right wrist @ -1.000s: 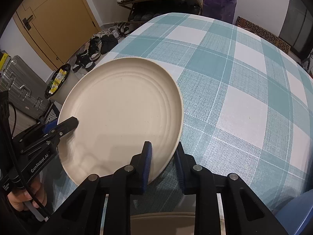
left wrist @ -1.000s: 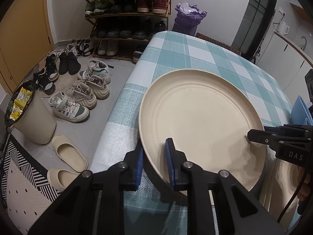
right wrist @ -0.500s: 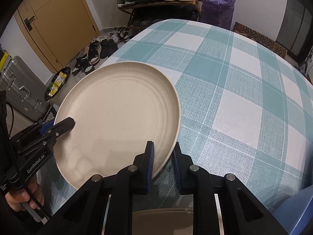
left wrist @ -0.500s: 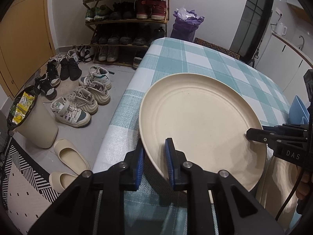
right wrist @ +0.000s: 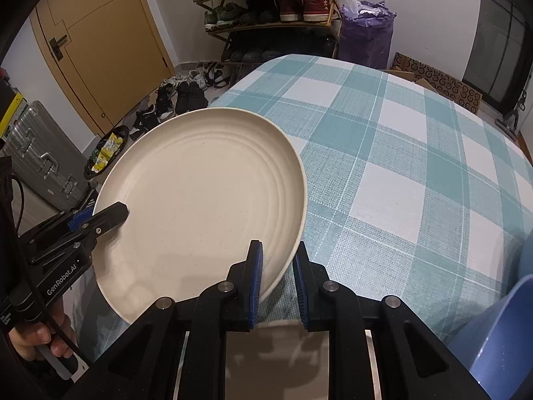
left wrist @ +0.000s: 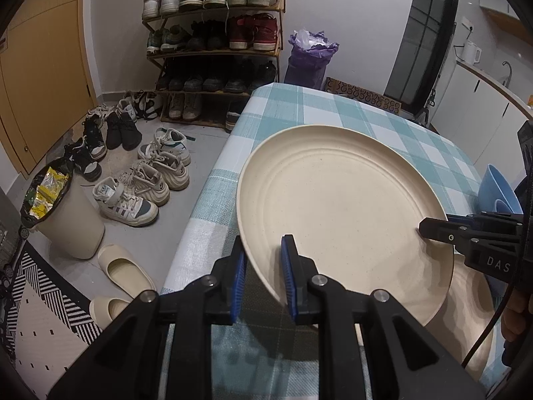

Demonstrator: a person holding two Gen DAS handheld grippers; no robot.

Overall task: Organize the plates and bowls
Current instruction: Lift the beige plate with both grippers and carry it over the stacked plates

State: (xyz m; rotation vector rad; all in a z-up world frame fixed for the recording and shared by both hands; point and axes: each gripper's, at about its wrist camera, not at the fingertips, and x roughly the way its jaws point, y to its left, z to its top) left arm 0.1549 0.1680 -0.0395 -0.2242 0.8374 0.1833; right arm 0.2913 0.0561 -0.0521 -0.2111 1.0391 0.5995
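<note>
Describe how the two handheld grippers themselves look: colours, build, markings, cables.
Both are matte black plastic with two angular fingers, silver pivot bolts and ribbed blue pads. The left gripper bears white "GenRobot.AI" lettering on its side; the right gripper shows white letters "DAS". A black cable trails from each. No sleeve is visible.

My plate (left wrist: 346, 206) looks matt, speckled cream with ridged rings; the tablecloth (right wrist: 399, 166) is woven checked cloth; my gripper pads (left wrist: 288, 276) are ribbed blue rubber.
</note>
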